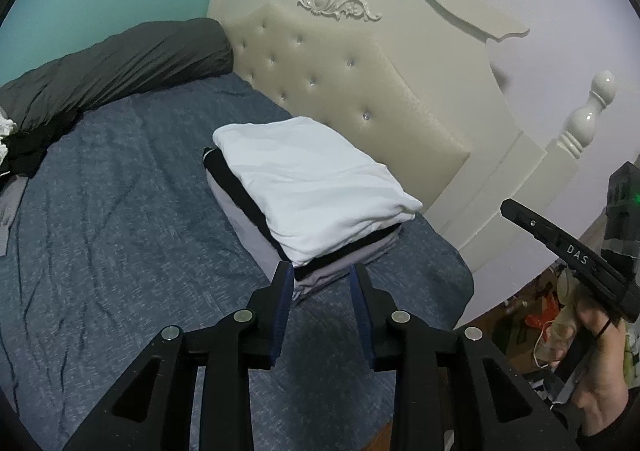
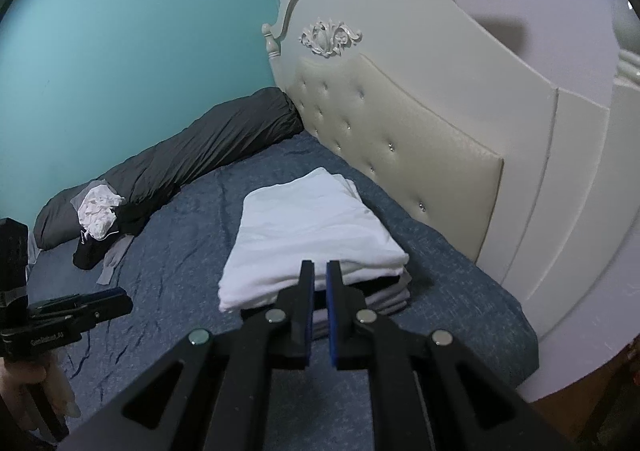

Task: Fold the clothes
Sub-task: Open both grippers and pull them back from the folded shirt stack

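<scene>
Clothes lie folded in a neat stack (image 1: 320, 207) on the blue bedspread (image 1: 120, 219), near the cream tufted headboard (image 1: 360, 91): a white garment (image 2: 308, 235) on top, smoothed into a rough rectangle with soft creases, a black layer under it showing as a thin band along the edges, and pale grey pieces at the bottom. Across the bed, against the teal wall, a dark grey rolled duvet (image 2: 200, 155) runs along the edge, and beside it sits a loose heap of unfolded clothes (image 2: 100, 227), white, black and grey, well apart from the stack. The left gripper (image 1: 320, 271) hovers in front of the near corner of the stack, angled downward, its blue-padded jaws apart with nothing between them; the stack's corner shows through the gap but the pads do not touch it. The right gripper (image 2: 320, 269) also points down at the stack from the near side, its jaws drawn almost together, only a narrow slit left, and nothing clamped. Each tool is seen from the other's camera, held by a bare hand (image 1: 596, 355) on the pistol grip. White lettering "DAS" is readable on the right gripper's side in the left wrist view; small print on the left gripper's body in the right wrist view is too blurred to read.
</scene>
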The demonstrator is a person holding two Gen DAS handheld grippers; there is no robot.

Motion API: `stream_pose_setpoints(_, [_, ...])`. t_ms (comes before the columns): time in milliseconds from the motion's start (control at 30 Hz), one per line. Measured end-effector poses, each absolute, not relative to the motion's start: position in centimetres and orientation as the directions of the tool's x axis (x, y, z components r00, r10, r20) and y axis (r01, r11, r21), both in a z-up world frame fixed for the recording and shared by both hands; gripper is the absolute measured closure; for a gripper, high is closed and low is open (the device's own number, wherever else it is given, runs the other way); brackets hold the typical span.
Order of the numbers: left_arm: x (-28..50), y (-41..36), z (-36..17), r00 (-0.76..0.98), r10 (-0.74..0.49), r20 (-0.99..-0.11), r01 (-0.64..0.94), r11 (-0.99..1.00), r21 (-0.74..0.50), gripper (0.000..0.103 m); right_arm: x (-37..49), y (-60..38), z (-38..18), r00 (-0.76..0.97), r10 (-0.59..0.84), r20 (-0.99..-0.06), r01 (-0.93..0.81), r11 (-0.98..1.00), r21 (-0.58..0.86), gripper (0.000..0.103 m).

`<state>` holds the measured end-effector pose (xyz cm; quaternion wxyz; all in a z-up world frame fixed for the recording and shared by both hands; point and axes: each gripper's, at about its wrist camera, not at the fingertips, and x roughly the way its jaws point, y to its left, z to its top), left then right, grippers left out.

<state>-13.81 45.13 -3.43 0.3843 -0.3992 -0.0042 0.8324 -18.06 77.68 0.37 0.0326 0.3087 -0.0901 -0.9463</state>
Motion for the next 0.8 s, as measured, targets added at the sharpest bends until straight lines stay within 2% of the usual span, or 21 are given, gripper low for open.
stream_pose_setpoints(167, [-12.6,43.6,-2.2,-0.402,0.646,-0.649,-0.641,-0.705,-0.305,0.064,-16.0,76.2,1.7,-0.812,-0.111,-0.572,0.004,-0.983,0.185,0.092])
stream_pose_setpoints(433, [-10.4,41.3,0.2,-0.428,0.653,-0.624,-0.655,-0.700,-0.283,0.061,-13.1,74.6,3.1,-0.820,-0.103,-0.563,-0.007,-0.982,0.188,0.086])
stream_pose_setpoints(567, [-9.4,40.3,0.9,-0.433,0.658,-0.616,-0.664,-0.695,-0.275,0.057,-11.6,73.7,3.9,-0.826,-0.106,-0.554,-0.001,-0.982,0.189,0.070])
stream_pose_setpoints(800, [-8.0,38.5,2.1,-0.444,0.666,-0.600,-0.673,-0.690,-0.268,0.052,-8.8,72.4,4.7,-0.832,-0.100,-0.545,-0.005,-0.982,0.188,0.069])
